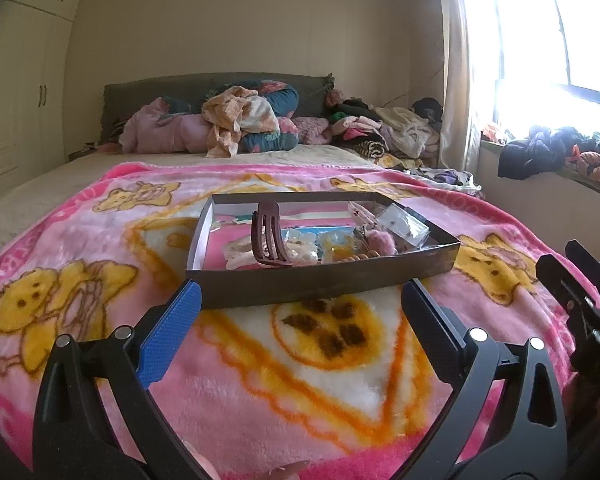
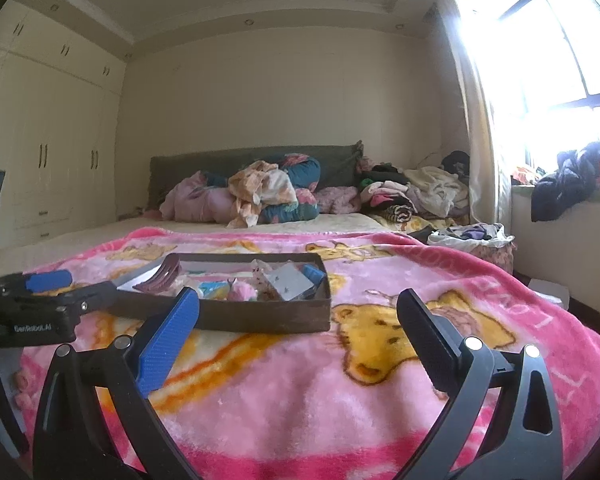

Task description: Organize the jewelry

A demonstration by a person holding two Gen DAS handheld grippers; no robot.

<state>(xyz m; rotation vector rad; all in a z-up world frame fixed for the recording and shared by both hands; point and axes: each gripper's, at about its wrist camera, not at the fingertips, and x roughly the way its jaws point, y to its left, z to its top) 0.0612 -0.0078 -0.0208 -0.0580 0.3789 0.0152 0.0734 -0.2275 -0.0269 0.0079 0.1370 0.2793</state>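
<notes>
A shallow brown box (image 1: 320, 286) (image 2: 260, 316) lies on the pink blanket. In it are a maroon hair claw (image 1: 266, 240) (image 2: 162, 278), a pink fluffy piece (image 1: 384, 240) (image 2: 242, 292), clear packets with small jewelry (image 1: 400, 222) (image 2: 290, 284) and other small bits. My left gripper (image 1: 300, 304) is open just short of the box's near wall, nothing between its fingers. My right gripper (image 2: 298, 312) is open too, to the right of the box's near corner, and empty. Each gripper shows at the edge of the other's view.
The pink cartoon blanket (image 1: 260, 380) (image 2: 340, 400) covers the bed's near half. Heaped clothes and pillows (image 1: 240, 120) (image 2: 268, 196) lie by the headboard. Wardrobes (image 1: 12, 120) stand to the left, and a window ledge with clothes (image 1: 560, 152) is on the right.
</notes>
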